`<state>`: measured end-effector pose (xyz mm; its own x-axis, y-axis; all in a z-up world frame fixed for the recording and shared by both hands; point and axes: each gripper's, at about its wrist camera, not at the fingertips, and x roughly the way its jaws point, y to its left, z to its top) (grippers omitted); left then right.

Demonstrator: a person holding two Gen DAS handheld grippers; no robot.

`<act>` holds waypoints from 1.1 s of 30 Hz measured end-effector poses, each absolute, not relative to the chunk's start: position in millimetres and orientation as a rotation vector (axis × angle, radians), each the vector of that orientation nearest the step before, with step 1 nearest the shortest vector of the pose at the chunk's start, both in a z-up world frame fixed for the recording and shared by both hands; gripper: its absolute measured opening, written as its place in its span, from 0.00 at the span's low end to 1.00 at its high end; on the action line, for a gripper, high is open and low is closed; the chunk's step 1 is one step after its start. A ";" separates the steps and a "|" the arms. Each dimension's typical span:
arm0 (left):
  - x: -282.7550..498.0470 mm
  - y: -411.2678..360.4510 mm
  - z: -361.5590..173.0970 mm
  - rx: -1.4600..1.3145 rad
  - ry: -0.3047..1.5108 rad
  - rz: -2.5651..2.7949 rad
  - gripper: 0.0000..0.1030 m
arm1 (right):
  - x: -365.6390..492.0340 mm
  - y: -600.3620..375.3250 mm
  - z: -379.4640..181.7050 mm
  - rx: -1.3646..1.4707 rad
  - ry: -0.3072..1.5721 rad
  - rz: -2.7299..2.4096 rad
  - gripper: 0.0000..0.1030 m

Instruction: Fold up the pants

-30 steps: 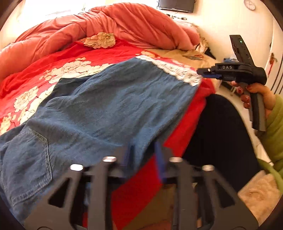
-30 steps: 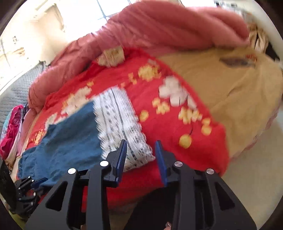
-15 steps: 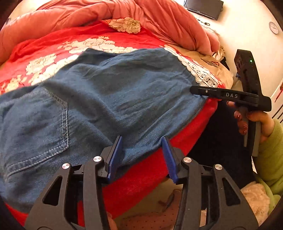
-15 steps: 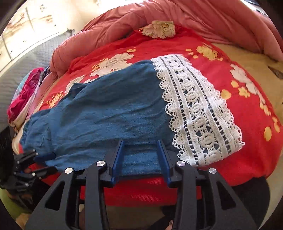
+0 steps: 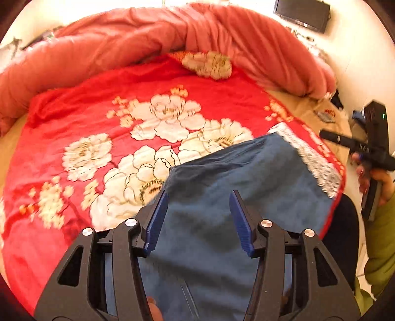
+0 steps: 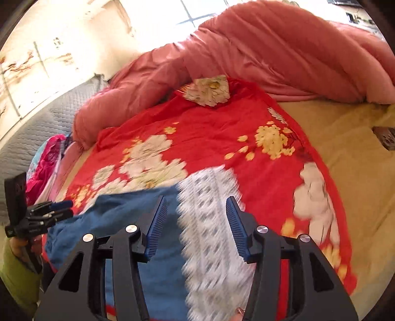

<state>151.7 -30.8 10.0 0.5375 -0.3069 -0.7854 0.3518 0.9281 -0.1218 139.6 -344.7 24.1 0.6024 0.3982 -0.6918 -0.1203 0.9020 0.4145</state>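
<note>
Blue denim pants (image 5: 229,187) with a white lace hem (image 5: 318,160) lie on a red flowered bedspread (image 5: 98,118) at the bed's near edge. My left gripper (image 5: 200,219) is open, its jaws wide apart over the denim, not closed on it. My right gripper (image 6: 197,222) is open over the lace hem (image 6: 212,222) and the blue cloth (image 6: 118,212) beside it. The right gripper shows at the right of the left wrist view (image 5: 370,145); the left gripper shows at the left of the right wrist view (image 6: 37,217). Both views are blurred.
A bunched pink quilt (image 5: 148,42) runs along the far side of the bed. A tan blanket (image 6: 350,153) covers the right part. Pink clothes (image 6: 47,163) lie by a grey padded headboard (image 6: 32,128). A dark screen (image 5: 302,13) hangs on the wall.
Both grippers have opened wider and lifted back over the pants. Both views now tilt further over the bed, showing more bedspread. The pants look more bunched toward the near edge.
</note>
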 end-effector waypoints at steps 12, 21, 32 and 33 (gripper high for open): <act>217.9 -31.7 -48.2 -0.018 1.044 -0.452 0.49 | 230.0 -331.6 -39.3 0.281 1.087 0.343 0.51; 214.1 -32.5 -36.4 -0.060 0.960 -0.456 0.06 | 207.0 -334.4 -27.3 0.328 0.963 0.453 0.20; 235.9 -38.5 -63.1 -0.067 0.983 -0.366 0.06 | 225.0 -325.8 -42.4 0.178 1.006 0.333 0.25; 235.7 -38.2 -62.9 -0.067 0.980 -0.364 0.07 | 224.4 -324.0 -42.0 0.157 1.004 0.317 0.26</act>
<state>235.7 -38.2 -62.9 0.5019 -0.3305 -0.7993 0.2709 0.9377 -0.2176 224.4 -324.0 -42.0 0.4962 0.3323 -0.8021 -0.1890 0.9431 0.2737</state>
